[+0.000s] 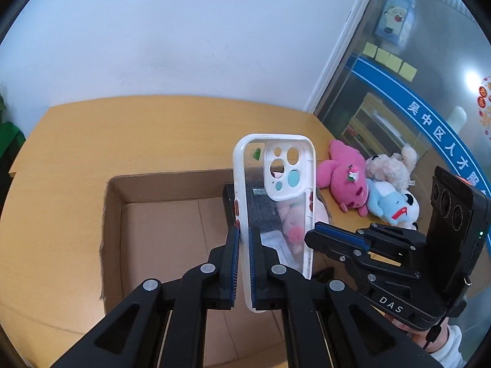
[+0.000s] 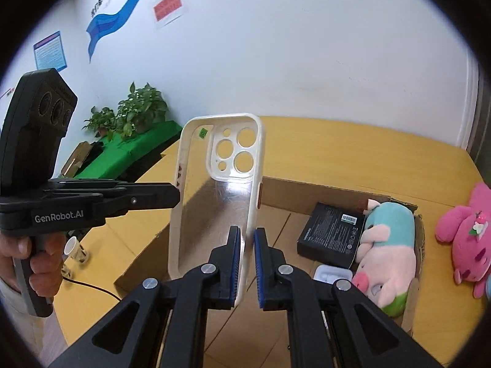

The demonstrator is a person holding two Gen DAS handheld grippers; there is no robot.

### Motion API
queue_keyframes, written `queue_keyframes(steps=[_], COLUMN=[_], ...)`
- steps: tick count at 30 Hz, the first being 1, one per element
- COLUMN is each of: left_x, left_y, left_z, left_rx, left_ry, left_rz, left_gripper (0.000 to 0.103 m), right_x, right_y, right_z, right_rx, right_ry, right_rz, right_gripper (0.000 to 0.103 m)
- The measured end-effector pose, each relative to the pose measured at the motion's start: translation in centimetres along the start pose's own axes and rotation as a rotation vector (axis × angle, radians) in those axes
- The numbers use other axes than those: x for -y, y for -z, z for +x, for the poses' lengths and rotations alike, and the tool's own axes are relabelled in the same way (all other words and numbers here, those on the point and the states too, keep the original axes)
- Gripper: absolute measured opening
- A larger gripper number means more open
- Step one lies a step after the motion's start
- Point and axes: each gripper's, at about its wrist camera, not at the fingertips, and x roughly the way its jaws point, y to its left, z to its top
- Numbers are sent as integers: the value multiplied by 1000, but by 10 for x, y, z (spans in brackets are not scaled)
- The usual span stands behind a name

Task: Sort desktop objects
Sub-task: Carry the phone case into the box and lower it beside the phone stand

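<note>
In the cardboard box [image 2: 307,202]: black package [image 2: 331,233], plush pig [image 2: 386,254].

Bright, even light; fisheye-warped edges

Black grippers [image 1: 244,263] with blue-padded jaws (silver screws, white lettering).

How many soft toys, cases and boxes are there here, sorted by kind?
Soft toys: 4, a pink one, a cream one and a blue-and-white one on the desk, plus a pig in the cardboard box.
Phone cases: 1, the clear case.
Small boxes in the cardboard box: 2, black and white.
Total: 7.
</note>
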Motion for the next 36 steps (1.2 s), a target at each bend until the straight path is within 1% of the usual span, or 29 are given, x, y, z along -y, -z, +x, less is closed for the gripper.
queue_keyframes(steps=[3,7,10,12,13,15,16,20,23,25,28,30,31,33,36], left_x=[-13,-37,-52,-57,-60,-63,-64,-63,-63,-65,-68,-68,-68,-67,-67], left_y=[-7,8,28,38,44,54,58,66,71,76,82,84,83,82,82], left_z=[27,65,96,115,126,142,151,173,187,192,203,205,206,207,207], left_rx=[-57,-147,-227,-264,-289,-326,-347,-408,-447,-468,-485,-488,-484,-479,-466], left_ry=[-5,-2,-2,-10,0,4,5,11,10,14,34,44,42,39,38], left_rz=[-18,-68,-88,-96,-117,-138,-148,-178,-212,-235,-279,-287,-287,-291,-307], left_gripper=[2,2,2,2,2,2,2,2,2,2,2,2,2,2,2], right_x=[9,20,26,30,31,34,39,52,54,55,59,64,64,61,57], right_y=[-2,14,34,48,55,66,72,83,89,93,96,96,95,92,89], right_z=[18,51,79,97,105,117,124,140,146,149,146,139,134,118,86], right_rx=[-56,-159,-267,-349,-393,-455,-487,-576,-632,-656,-643,-620,-608,-570,-497], right_ry=[-2,-15,-27,-51,-58,-31,-26,-4,15,21,13,-8,-11,5,-15], right_rz=[27,78,107,128,130,128,147,187,187,182,204,240,239,210,191], right_gripper=[9,9,9,9,9,9,9,9,10,12,20,31,34,49,50])
